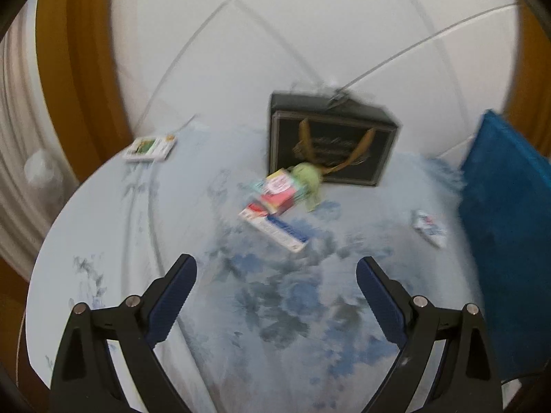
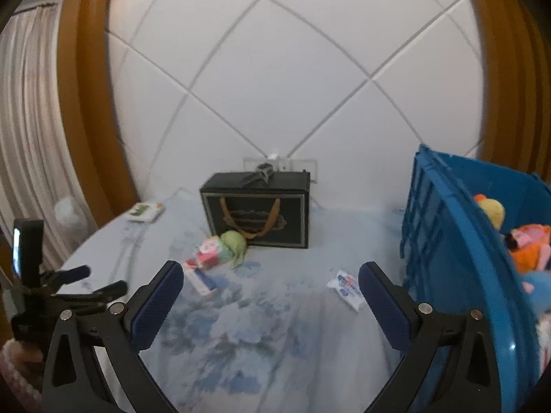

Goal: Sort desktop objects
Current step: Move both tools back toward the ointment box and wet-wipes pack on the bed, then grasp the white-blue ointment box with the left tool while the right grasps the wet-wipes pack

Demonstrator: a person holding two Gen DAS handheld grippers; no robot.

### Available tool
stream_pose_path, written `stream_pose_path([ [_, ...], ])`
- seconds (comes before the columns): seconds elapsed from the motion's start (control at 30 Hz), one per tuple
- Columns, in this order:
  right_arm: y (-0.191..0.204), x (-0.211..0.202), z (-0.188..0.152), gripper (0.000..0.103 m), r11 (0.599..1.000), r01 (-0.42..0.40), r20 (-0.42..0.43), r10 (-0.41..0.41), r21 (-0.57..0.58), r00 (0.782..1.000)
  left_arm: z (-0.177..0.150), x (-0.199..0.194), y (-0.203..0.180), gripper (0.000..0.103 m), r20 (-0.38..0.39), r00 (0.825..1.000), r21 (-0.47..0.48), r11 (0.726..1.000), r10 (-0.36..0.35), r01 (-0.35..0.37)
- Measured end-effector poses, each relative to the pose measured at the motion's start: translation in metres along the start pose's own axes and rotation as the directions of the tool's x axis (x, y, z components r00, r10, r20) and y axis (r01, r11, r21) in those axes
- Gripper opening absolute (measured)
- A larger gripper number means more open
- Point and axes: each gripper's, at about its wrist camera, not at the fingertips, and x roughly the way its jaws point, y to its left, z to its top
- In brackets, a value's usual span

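Note:
On the pale blue tablecloth (image 1: 137,241) lie a long white-and-blue box (image 1: 273,229), a pink-and-green carton (image 1: 279,189) and a green soft toy (image 1: 308,177), bunched together in front of a black box. They also show in the right wrist view: long box (image 2: 201,278), carton (image 2: 211,254), toy (image 2: 236,244). A small white packet (image 1: 428,227) (image 2: 347,289) lies to the right. My left gripper (image 1: 275,275) is open and empty above the cloth; it also shows at the left of the right wrist view (image 2: 100,280). My right gripper (image 2: 270,282) is open and empty.
A black box with tan handles (image 1: 330,148) (image 2: 258,213) stands at the back. A blue basket (image 2: 447,241) (image 1: 509,206) holding soft toys (image 2: 527,244) stands at the right. A small white-and-green box (image 1: 149,148) (image 2: 144,211) lies at the far left. White tiled wall behind.

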Motion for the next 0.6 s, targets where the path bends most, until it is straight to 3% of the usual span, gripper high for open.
stream_pose_path([
  [0.3,-0.048,0.157,-0.02,0.103,0.996,0.08,-0.169,-0.071,0.046,0.983,0.015,0.15,0.01,0.095,-0.209,0.978,-0.076,0.997,0.007,-0.024],
  [0.43,-0.072,0.223,-0.046,0.103,0.992,0.122,-0.26,-0.107,0.042,0.96,0.021,0.203,0.01,0.095,-0.267,0.964,-0.124,0.991,0.013,-0.047],
  [0.6,-0.109,0.274,-0.072,0.103,0.976,0.212,-0.332,-0.183,0.054,0.926,0.023,0.255,0.007,0.095,-0.317,0.948,-0.143,0.987,0.019,-0.068],
])
